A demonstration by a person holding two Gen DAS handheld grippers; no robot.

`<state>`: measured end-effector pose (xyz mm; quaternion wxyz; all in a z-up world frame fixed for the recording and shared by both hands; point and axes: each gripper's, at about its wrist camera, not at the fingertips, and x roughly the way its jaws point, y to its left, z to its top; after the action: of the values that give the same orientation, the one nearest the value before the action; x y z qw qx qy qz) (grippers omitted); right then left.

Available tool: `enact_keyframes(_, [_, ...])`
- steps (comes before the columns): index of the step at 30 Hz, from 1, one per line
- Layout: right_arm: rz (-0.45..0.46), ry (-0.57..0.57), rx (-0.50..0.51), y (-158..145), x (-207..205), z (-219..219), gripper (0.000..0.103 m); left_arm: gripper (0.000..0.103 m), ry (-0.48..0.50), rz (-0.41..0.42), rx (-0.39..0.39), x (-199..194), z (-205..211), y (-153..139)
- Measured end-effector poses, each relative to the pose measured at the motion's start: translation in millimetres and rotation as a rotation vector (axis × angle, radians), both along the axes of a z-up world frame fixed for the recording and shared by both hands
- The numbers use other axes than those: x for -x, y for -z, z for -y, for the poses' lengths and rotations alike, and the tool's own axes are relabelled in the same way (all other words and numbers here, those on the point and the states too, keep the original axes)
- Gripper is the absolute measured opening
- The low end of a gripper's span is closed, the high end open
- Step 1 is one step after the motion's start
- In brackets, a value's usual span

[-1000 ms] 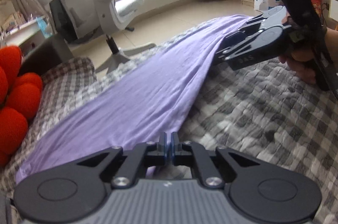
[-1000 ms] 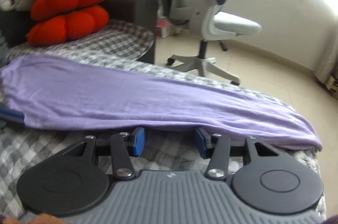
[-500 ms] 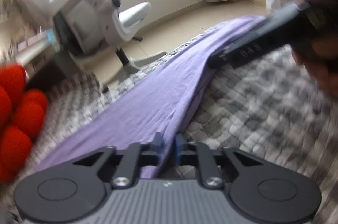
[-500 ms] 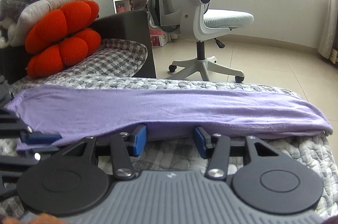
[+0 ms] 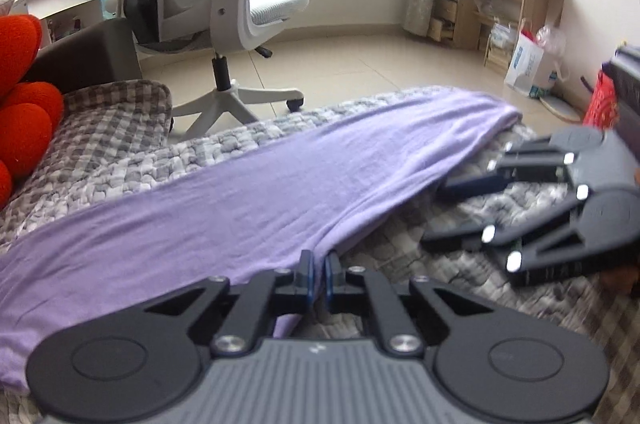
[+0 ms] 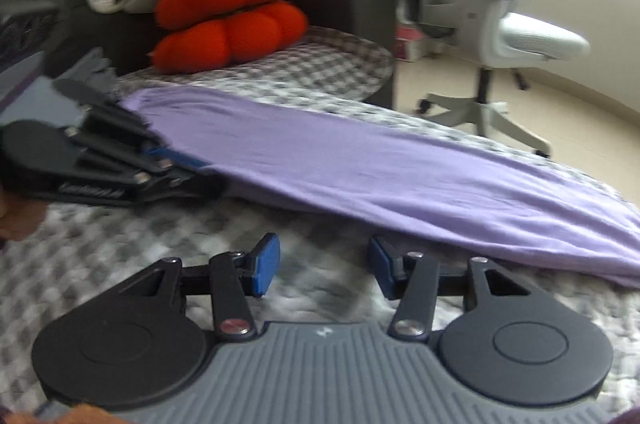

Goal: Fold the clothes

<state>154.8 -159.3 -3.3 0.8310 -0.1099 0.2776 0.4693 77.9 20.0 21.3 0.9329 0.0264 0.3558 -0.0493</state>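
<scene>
Purple garment (image 5: 280, 191) lies on the checked blanket (image 5: 440, 276), left gripper (image 5: 319, 278) pinching its edge, right gripper (image 6: 322, 266) spread empty.

The garment (image 5: 280, 191) was plain lilac, lying on a blanket (image 5: 480, 288) checked in grey and white. The cushion (image 6: 232, 15) was bright orange-red against a dark grey sofa arm (image 6: 344, 7). The chair (image 5: 256, 3) was white and pale grey. Both grippers were black with blue pads (image 6: 264, 264), their bodies ribbed grey
</scene>
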Motion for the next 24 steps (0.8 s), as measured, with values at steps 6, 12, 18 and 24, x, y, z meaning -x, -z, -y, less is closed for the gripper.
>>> enact_keyframes(6, [0.058,-0.027,-0.029,2,9,-18,0.053,0.005,-0.008,-0.013,0.073,0,-13,-4])
enact_keyframes(12, [0.199,-0.035,0.004,0,14,-21,0.053,0.004,-0.021,0.010,0.062,1,-12,-5])
enact_keyframes(18, [0.217,-0.087,0.104,6,5,-32,0.053,0.004,-0.042,0.006,0.061,1,-15,-5])
enact_keyframes(24, [0.251,-0.078,0.142,7,5,-36,0.011,0.004,-0.054,0.014,0.052,2,-16,-6])
